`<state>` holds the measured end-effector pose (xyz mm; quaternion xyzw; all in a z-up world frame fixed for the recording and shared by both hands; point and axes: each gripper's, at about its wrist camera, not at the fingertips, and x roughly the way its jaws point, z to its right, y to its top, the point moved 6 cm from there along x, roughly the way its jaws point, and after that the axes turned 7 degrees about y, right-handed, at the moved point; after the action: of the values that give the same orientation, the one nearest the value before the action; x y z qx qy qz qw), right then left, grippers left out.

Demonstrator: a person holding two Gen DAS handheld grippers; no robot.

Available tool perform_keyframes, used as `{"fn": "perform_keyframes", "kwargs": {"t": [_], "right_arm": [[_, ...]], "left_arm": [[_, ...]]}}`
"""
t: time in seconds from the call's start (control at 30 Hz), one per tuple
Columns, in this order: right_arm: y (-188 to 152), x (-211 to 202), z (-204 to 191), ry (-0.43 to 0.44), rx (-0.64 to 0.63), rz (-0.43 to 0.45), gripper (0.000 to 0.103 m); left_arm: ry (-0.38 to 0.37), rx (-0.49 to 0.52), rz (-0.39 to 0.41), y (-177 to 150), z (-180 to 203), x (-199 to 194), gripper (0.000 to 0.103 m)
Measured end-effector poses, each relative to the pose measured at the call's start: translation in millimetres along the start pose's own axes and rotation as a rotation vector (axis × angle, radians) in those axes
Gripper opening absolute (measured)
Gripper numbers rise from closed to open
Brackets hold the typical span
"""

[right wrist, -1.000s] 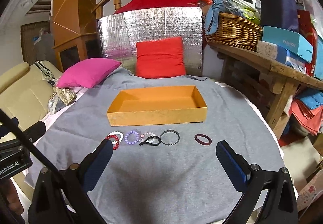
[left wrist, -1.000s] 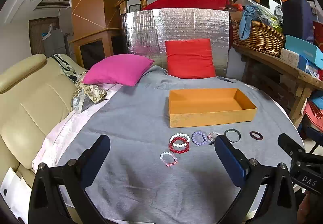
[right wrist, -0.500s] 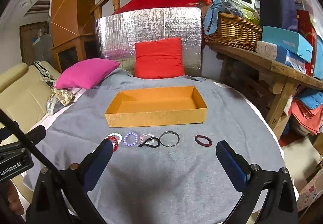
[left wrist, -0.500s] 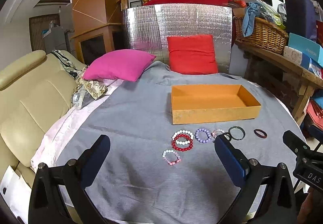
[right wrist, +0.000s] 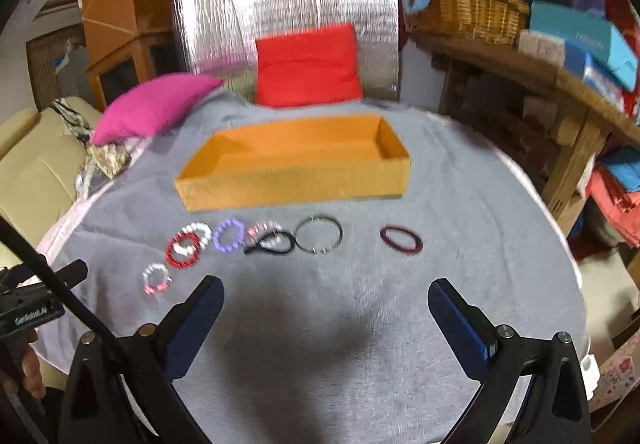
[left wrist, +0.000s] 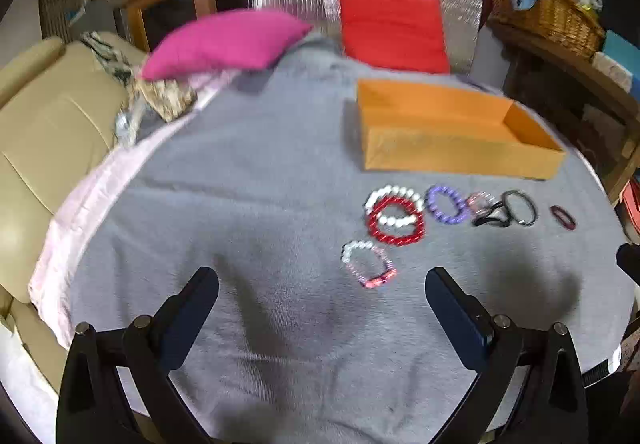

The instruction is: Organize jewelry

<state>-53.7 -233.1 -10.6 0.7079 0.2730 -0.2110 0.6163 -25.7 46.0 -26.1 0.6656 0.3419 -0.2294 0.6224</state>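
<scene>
Right wrist view: blurred row of beaded bracelets (right wrist: 188, 244), apparently 7, before open orange cardboard box (right wrist: 294, 180); left gripper (left wrist: 322, 288), right gripper (right wrist: 326, 294) both wide open, holding nothing.

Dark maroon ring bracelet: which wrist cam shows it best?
Right wrist view: the dark maroon ring bracelet lies near centre, alone on the grey cloth, whole oval visible. Left wrist view shows it small and squashed near the right edge.
</scene>
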Motion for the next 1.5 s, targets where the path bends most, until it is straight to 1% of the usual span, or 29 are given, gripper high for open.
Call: {"fn": "perform_keyframes", "kwargs": {"t": [0.1, 0.2, 0.3, 0.37, 0.4, 0.43, 0.47, 0.5, 0.57, 0.63, 0.67, 0.7, 0.77, 0.83, 0.87, 0.9, 0.93, 0.97, 1.0, 1.03, 1.1, 1.13, 1.17, 1.2, 1.27, 1.4, 1.47, 1.5], "right_arm": [[-2.9, 25.7, 9.5, 0.042, 0.002, -0.048, 0.103], [-2.5, 48.3, 17.1, 0.070, 0.001, -0.089, 0.103], [0.1, 64.7, 28.5, 0.117, 0.053, -0.111, 0.103], [0.9, 71.6, 31.6, 0.135, 0.081, -0.121, 0.103], [0.9, 75.1, 34.7, 0.143, 0.097, -0.124, 0.103], [0.6, 80.0, 38.9, 0.158, 0.116, -0.135, 0.103], [1.1, 83.5, 41.2, 0.162, 0.124, -0.144, 0.103], [1.8, 87.9, 44.8, 0.159, 0.133, -0.153, 0.103], [4.8, 97.2, 56.9, 0.131, 0.144, -0.161, 0.103], [8.6, 104.0, 67.8, 0.110, 0.164, -0.163, 0.103], [10.4, 108.9, 75.0, 0.103, 0.182, -0.166, 0.103], [11.8, 112.0, 79.1, 0.097, 0.191, -0.168, 0.103], [14.4, 120.4, 91.2, 0.061, 0.200, -0.177, 0.102], [15.1, 132.0, 100.0, 0.043, 0.197, -0.204, 0.101], [15.2, 137.7, 102.6, 0.036, 0.194, -0.221, 0.098], [13.8, 144.3, 105.9, 0.021, 0.191, -0.241, 0.093], [11.7, 151.3, 110.4, 0.007, 0.194, -0.263, 0.091], [9.7, 157.7, 114.4, 0.001, 0.198, -0.283, 0.087], [9.5, 160.5, 116.4, -0.005, 0.196, -0.288, 0.084], [12.0, 161.6, 118.4, -0.023, 0.176, -0.274, 0.081], [15.4, 162.5, 120.3, -0.040, 0.157, -0.260, 0.061], [16.2, 162.2, 121.5, -0.049, 0.161, -0.253, 0.056], [16.6, 161.1, 123.1, -0.062, 0.166, -0.243, 0.048], [16.5, 160.4, 124.3, -0.068, 0.166, -0.239, 0.045], [18.3, 158.5, 125.4, -0.074, 0.166, -0.227, 0.034], [18.4, 155.6, 125.8, -0.096, 0.161, -0.214, 0.028], [18.4, 152.7, 124.2, -0.087, 0.173, -0.204, 0.026], [18.5, 151.7, 123.6, -0.084, 0.178, -0.199, 0.026]], "left_arm": [[-0.015, 0.010, -0.046, 0.3, 5.2, 23.1, 0.103], [-0.045, 0.042, -0.070, 4.9, 18.2, 40.6, 0.103], [-0.073, 0.074, -0.090, 12.6, 30.3, 58.2, 0.102], [-0.084, 0.086, -0.097, 17.0, 34.6, 66.6, 0.100], [-0.092, 0.092, -0.097, 19.8, 37.0, 70.7, 0.095], [-0.101, 0.097, -0.098, 21.4, 39.2, 74.3, 0.092], [-0.112, 0.103, -0.102, 22.8, 41.2, 78.3, 0.091], [-0.121, 0.104, -0.104, 21.7, 41.7, 81.6, 0.090], [-0.146, 0.106, -0.117, 17.9, 45.6, 88.5, 0.085], [-0.177, 0.115, -0.141, 14.2, 50.2, 94.4, 0.074], [-0.188, 0.120, -0.145, 14.1, 52.0, 96.2, 0.072], [-0.193, 0.125, -0.145, 14.7, 53.0, 96.9, 0.070], [-0.202, 0.130, -0.143, 16.4, 52.7, 98.5, 0.070], [-0.211, 0.126, -0.141, 18.6, 49.4, 99.6, 0.070], [-0.215, 0.122, -0.141, 20.0, 46.5, 99.9, 0.070], [-0.225, 0.117, -0.142, 20.9, 43.5, 99.7, 0.070], [-0.240, 0.114, -0.145, 21.2, 40.5, 99.0, 0.070], [-0.256, 0.115, -0.148, 21.1, 37.0, 97.6, 0.070], [-0.266, 0.120, -0.148, 20.4, 33.8, 95.9, 0.070], [-0.271, 0.127, -0.147, 19.4, 31.0, 94.4, 0.070], [-0.285, 0.138, -0.152, 15.9, 25.4, 92.9, 0.070], [-0.291, 0.138, -0.157, 13.8, 23.3, 93.1, 0.070], [-0.296, 0.138, -0.164, 11.8, 21.8, 93.7, 0.070], [-0.298, 0.138, -0.170, 10.0, 21.6, 94.9, 0.070], [-0.311, 0.151, -0.180, 6.3, 25.3, 95.5, 0.070], [-0.341, 0.200, -0.195, -0.5, 42.2, 95.6, 0.070], [-0.332, 0.207, -0.202, -3.3, 46.1, 98.9, 0.069], [-0.327, 0.211, -0.203, -4.5, 48.3, 100.7, 0.061]]}}
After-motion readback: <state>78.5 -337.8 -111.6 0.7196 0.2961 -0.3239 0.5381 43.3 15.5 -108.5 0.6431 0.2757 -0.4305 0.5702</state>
